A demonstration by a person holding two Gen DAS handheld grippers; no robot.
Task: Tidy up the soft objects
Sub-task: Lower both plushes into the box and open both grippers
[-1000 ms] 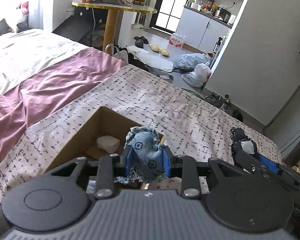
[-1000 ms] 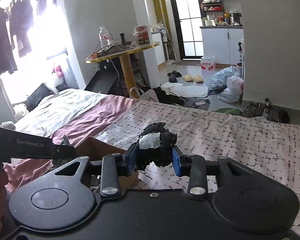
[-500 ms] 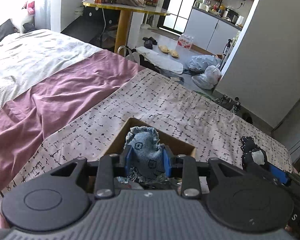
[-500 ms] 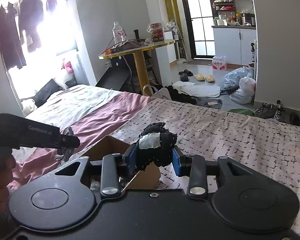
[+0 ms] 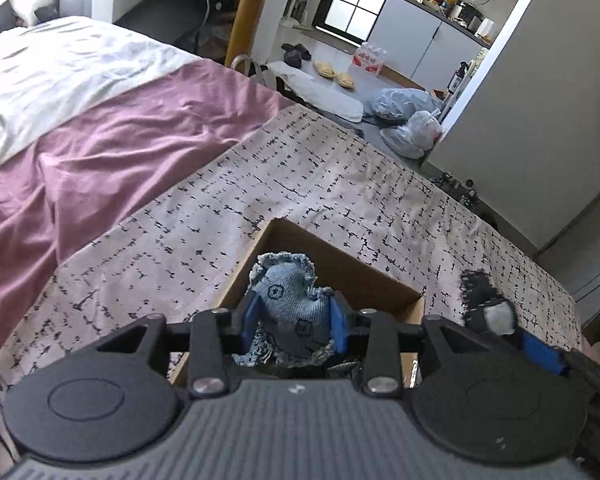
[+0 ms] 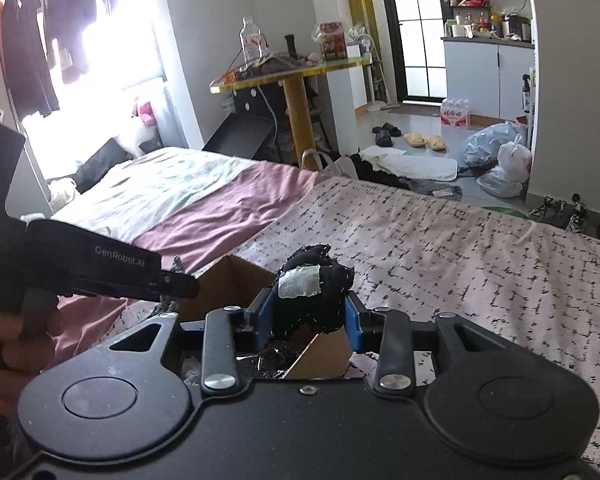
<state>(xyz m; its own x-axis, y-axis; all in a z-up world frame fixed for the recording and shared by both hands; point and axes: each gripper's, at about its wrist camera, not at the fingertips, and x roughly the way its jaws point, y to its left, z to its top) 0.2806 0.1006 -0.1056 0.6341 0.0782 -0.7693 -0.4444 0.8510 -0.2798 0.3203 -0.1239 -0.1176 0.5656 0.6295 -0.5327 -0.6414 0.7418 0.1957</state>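
Note:
A frayed blue denim soft toy (image 5: 288,304) stands between the blue pads of my left gripper (image 5: 294,320), whose jaws are opening; the pads still touch the toy's sides. It hangs over the open cardboard box (image 5: 340,264) on the patterned bedspread (image 5: 300,184). My right gripper (image 6: 310,316) is shut on a black soft toy (image 6: 324,300) with a silver-grey patch, held above the box's near corner (image 6: 320,356). In the right wrist view the left gripper (image 6: 180,284) reaches in from the left over the box. Dark items lie inside the box, mostly hidden.
The box sits on a bed with a pink sheet (image 5: 100,152) and a white cover (image 5: 60,68) to the left. Beyond the bed's edge are a yellow table (image 6: 292,76), slippers, plastic bags (image 6: 496,160) and shoes on the floor.
Both grippers have moved forward and down over the box with their toys. The left jaws stand slightly wider apart than before. The right grip is unchanged.

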